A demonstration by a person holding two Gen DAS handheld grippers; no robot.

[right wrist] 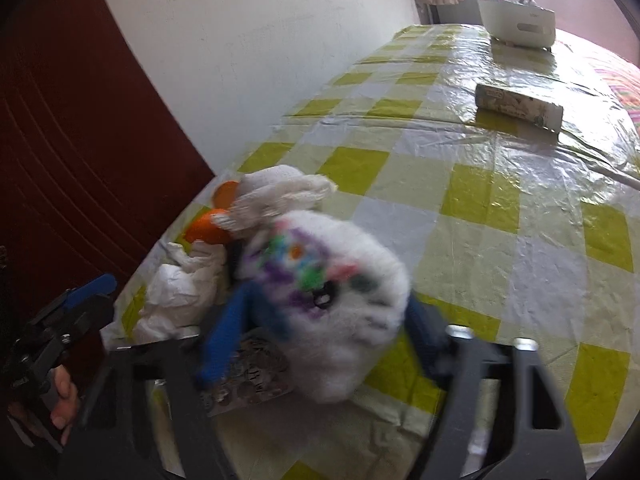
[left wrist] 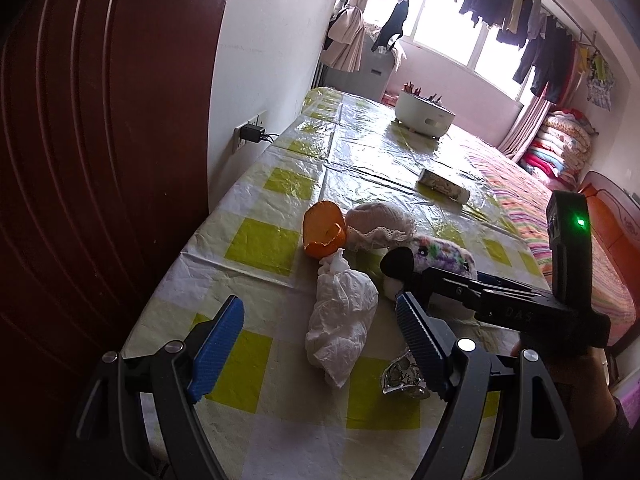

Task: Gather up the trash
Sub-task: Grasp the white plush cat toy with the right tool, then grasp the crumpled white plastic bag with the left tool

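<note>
Straddling a fluffy white plush toy (right wrist: 340, 312) with multicoloured markings, the right tongs (right wrist: 320, 344) have their blue fingers on either side of it on a yellow-checked surface (right wrist: 500, 208); motion blur hides whether the pads press it. The left tongs (left wrist: 320, 344) hang spread and empty just above a crumpled white tissue (left wrist: 344, 324), with a scrap of printed foil wrapper (left wrist: 400, 380) beside their right finger. An orange peel (left wrist: 322, 228) and a pale lace-edged cloth (left wrist: 380, 226) touch in the same cluster. Farther back lie a small printed box (right wrist: 520, 106) and a white bowl (left wrist: 424, 114).
</note>
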